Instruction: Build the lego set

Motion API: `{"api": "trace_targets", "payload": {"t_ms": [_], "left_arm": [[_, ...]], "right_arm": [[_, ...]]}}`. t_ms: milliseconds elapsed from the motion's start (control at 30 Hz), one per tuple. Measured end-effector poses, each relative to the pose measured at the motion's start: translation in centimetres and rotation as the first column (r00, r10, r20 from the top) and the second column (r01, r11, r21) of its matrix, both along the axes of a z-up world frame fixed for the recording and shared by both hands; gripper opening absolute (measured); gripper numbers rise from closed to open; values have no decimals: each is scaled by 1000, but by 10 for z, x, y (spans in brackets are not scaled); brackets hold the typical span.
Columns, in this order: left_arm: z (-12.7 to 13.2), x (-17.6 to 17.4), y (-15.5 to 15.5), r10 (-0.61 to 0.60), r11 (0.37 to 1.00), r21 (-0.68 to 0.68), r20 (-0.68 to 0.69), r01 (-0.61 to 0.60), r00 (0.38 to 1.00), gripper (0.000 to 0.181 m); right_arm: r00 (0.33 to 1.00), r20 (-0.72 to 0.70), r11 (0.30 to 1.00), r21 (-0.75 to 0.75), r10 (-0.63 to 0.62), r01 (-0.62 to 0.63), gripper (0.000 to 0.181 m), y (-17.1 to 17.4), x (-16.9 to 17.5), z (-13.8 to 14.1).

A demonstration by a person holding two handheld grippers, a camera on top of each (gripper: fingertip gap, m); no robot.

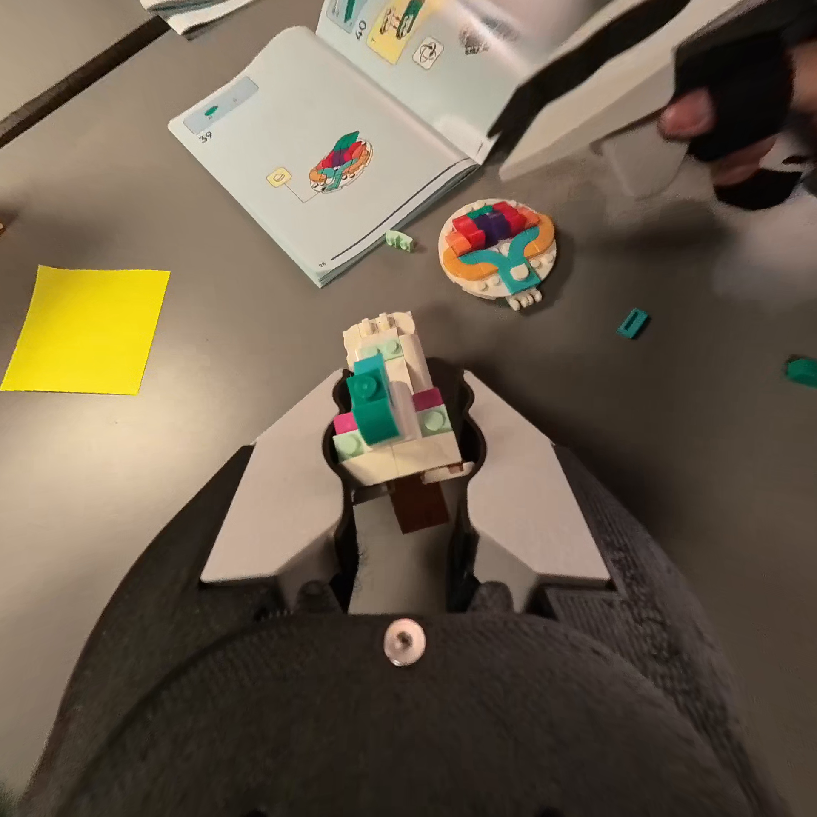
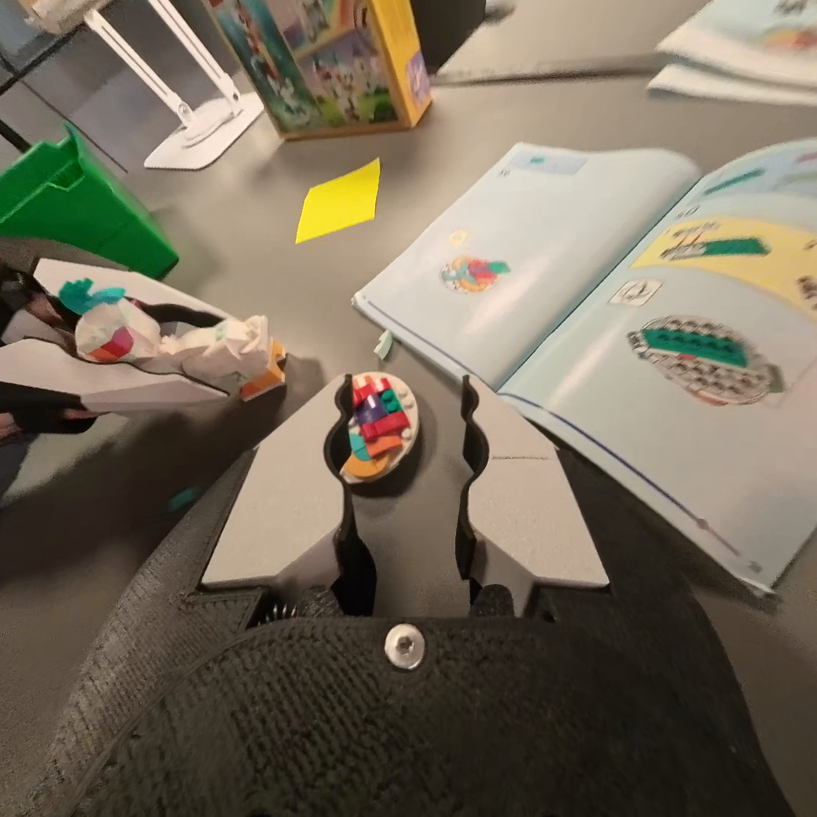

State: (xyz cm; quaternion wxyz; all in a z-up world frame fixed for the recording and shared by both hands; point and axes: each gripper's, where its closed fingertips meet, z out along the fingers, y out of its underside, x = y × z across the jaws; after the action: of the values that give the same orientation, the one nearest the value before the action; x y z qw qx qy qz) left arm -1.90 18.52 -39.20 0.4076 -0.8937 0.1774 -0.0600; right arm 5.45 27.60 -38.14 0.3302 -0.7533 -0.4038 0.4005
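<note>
Gripping the white brick figure point(image 1: 391, 398) in our left gripper point(image 1: 400, 413); our right gripper point(image 2: 402, 435) hangs open over the round brick disc point(image 2: 382, 429), beside the booklet point(image 2: 574, 318)

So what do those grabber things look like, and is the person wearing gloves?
Both match: each gripper, left and right, has two pale grey wedge-shaped fingers with wavy black inner edges, on a rough black 3D-printed body with one silver screw in the middle. No cables show. The person's hand wears a black glove that leaves the fingertips uncovered.
</note>
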Motion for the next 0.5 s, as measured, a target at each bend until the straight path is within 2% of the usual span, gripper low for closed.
{"api": "trace_targets", "payload": {"t_ms": [233,400,500], "left_arm": [[-4,1,4,-30,999,-31,-89,27,996,47],[-4,2,4,-18,1000,-9,-65,18,998,49],[-5,0,2,4,1000,-10,-40,-5,999,57]], "right_arm": [[989,-114,972,200,-99,120,48,26,12,31],[986,-122,949,279,-113,143,49,33,15,32],[984,-121,935,315,-133,165,49,39,19,33]]}}
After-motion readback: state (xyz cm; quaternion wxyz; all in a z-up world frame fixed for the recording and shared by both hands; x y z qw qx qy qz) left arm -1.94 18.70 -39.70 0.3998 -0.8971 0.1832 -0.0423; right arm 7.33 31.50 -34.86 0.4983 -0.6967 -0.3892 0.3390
